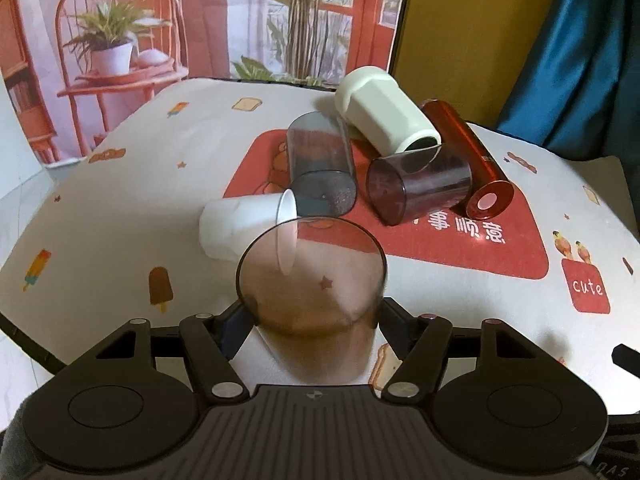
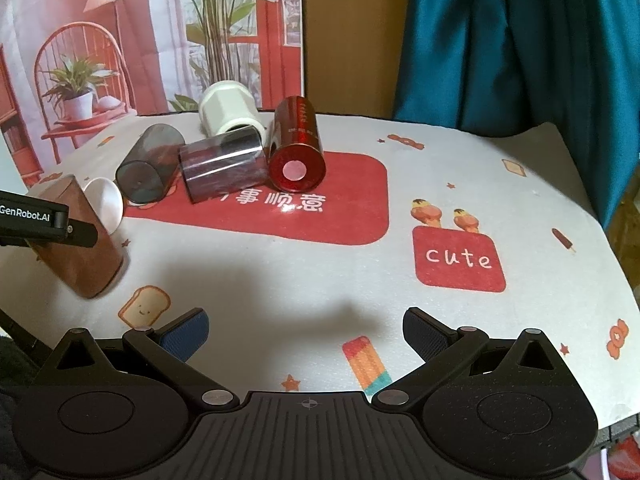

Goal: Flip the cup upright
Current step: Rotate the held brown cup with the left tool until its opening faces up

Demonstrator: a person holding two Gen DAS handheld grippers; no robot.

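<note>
My left gripper (image 1: 312, 320) clamps the translucent brown cup (image 1: 312, 280), tilted above the printed tablecloth (image 1: 100, 208), mouth facing away. My right gripper (image 2: 306, 330) hangs wide open, holding nothing. Beyond lie a smooth white cup (image 1: 244, 226), two smoky tumblers and a glossy red cylinder (image 1: 468, 160).

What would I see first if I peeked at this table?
Probably the brown cup, held tilted in the left gripper right at the front. Behind it a heap of cups lies tipped over on the red mat: a shiny red one, two see-through dark ones and two white ones. The right gripper hangs open, holding nothing.
</note>
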